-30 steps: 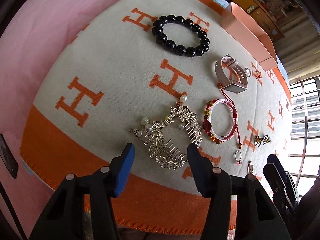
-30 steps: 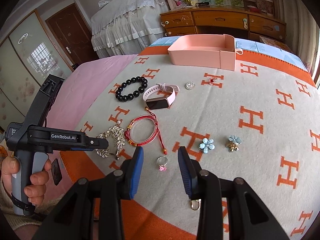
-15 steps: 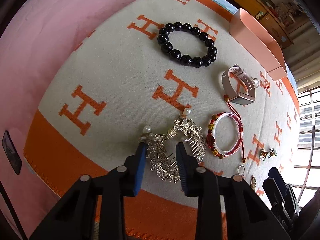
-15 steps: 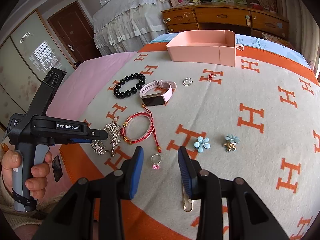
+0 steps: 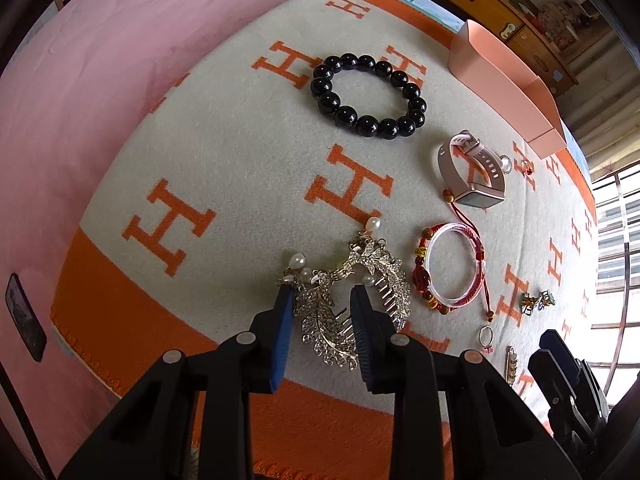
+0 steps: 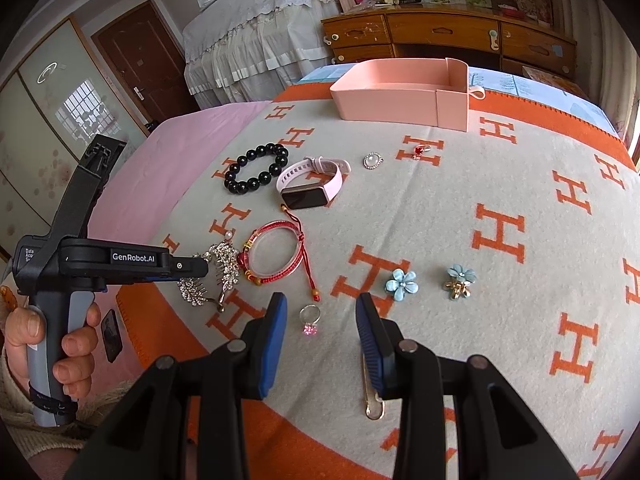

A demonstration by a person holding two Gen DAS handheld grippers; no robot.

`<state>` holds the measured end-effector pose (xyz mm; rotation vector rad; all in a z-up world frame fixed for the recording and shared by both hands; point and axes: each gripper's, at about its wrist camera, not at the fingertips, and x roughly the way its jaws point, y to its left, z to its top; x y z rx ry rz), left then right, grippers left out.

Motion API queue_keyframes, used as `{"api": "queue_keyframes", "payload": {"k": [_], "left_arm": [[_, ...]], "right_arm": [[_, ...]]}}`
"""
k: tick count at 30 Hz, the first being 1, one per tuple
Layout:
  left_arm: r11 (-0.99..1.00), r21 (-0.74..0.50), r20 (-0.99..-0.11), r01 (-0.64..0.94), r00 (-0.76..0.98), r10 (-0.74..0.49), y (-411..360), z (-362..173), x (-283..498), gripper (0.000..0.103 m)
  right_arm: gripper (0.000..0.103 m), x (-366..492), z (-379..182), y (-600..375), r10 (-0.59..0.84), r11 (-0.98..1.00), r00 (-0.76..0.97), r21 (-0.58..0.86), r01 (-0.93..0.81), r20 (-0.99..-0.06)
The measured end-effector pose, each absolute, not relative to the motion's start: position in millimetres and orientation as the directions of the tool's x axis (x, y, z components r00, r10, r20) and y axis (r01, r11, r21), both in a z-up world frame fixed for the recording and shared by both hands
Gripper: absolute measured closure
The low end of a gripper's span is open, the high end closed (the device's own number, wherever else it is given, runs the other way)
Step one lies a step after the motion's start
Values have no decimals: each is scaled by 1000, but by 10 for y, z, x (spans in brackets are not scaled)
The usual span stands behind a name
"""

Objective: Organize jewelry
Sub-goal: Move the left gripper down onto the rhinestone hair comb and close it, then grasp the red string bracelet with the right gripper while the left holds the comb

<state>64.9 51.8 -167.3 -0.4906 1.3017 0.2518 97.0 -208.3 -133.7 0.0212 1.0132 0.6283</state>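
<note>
A silver rhinestone hair comb [image 5: 352, 292] with pearls lies on the orange and cream blanket [image 5: 240, 152]. My left gripper [image 5: 322, 294] has closed around one leaf-shaped wing of the comb, its blue fingers touching it on both sides; it also shows in the right wrist view [image 6: 196, 268]. My right gripper [image 6: 320, 304] is open above a ring with a pink stone [image 6: 310, 320]. The pink box [image 6: 404, 92] stands at the far edge.
Also on the blanket: a black bead bracelet [image 5: 368, 96], a pink smartwatch [image 5: 472, 176], a red cord bracelet [image 5: 452, 268], two blue flower clips [image 6: 402, 284], a pearl brooch [image 6: 373, 161], a red charm [image 6: 420, 151], a safety pin [image 6: 374, 400]. A phone [image 5: 24, 316] lies on the pink sheet.
My left gripper moved forward onto the hair comb and narrowed from wide open to closed on its wing. My right gripper drifted slightly; its opening is unchanged.
</note>
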Motion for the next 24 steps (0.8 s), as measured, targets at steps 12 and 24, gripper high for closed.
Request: {"api": "queue_keyframes", "payload": {"k": [12,24], "left_arm": [[893,-235,-943,-385,311,-114,666,-1590,535,77],[914,-281,-924,-292,340,-175,859,-1534,585,77]], "right_arm": [[67,915,-1321,-1801,455,831,360,243,-501,-815],[67,1095,-1329,-1542,403,872,340,244,-424,-850]]}}
